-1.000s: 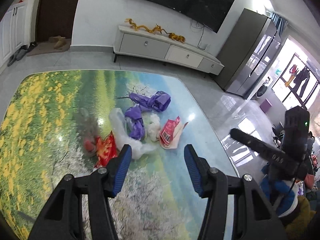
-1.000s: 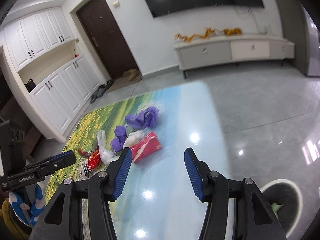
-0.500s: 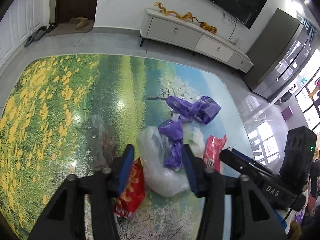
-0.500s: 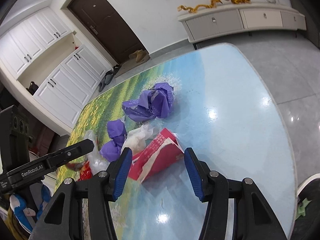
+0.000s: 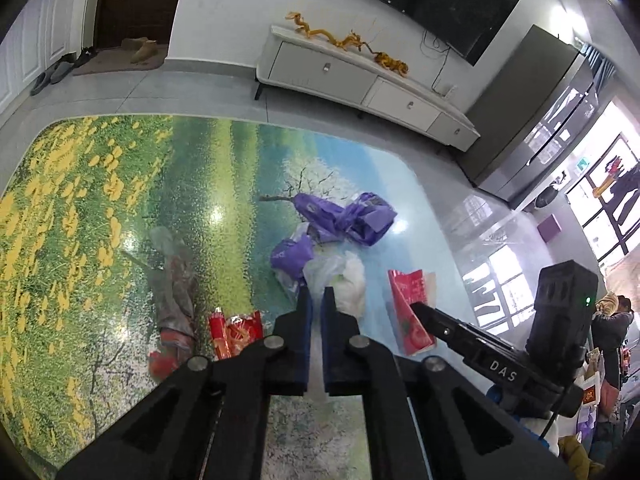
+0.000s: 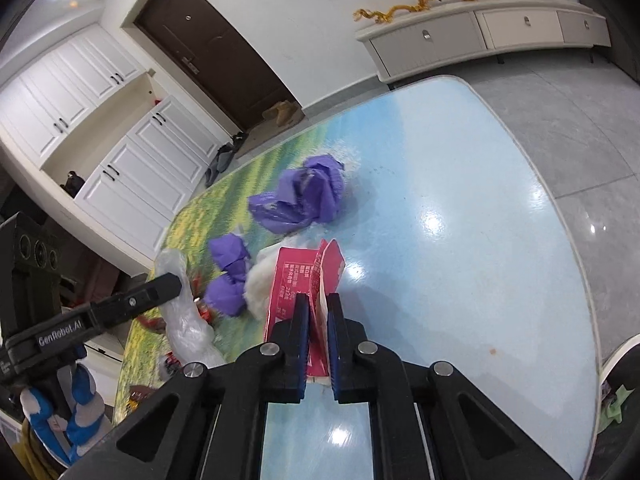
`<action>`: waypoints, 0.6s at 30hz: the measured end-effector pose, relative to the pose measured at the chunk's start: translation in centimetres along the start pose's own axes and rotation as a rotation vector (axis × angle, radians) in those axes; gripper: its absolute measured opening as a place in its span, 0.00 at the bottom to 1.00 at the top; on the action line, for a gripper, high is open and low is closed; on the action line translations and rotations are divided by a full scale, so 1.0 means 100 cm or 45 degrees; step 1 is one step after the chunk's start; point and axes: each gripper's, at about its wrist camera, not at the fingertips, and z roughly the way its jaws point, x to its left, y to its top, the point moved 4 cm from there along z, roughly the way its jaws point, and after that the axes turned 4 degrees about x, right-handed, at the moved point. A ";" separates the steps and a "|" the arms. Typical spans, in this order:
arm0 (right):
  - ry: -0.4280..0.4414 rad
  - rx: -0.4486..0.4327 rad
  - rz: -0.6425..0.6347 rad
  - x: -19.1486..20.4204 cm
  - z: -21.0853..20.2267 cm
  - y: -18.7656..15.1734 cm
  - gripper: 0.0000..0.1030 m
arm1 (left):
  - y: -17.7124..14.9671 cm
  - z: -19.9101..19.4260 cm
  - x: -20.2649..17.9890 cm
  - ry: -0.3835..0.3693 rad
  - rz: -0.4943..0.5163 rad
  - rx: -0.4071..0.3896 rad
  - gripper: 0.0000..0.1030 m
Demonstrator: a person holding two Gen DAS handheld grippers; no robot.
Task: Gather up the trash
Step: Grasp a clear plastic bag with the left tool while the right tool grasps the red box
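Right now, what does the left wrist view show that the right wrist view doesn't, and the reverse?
Only the left wrist view shows the left gripper shut on the clear plastic bag, the grey crumpled bag and the fridge.

Only the right wrist view shows the right gripper shut on the red carton, and the white cupboards.

Both share the table, the purple bags, the white wad and the TV cabinet.
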 end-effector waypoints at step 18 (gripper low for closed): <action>-0.040 -0.332 -0.069 0.007 -0.166 -0.032 0.08 | -0.015 -0.123 -0.089 -0.081 0.146 -0.230 0.03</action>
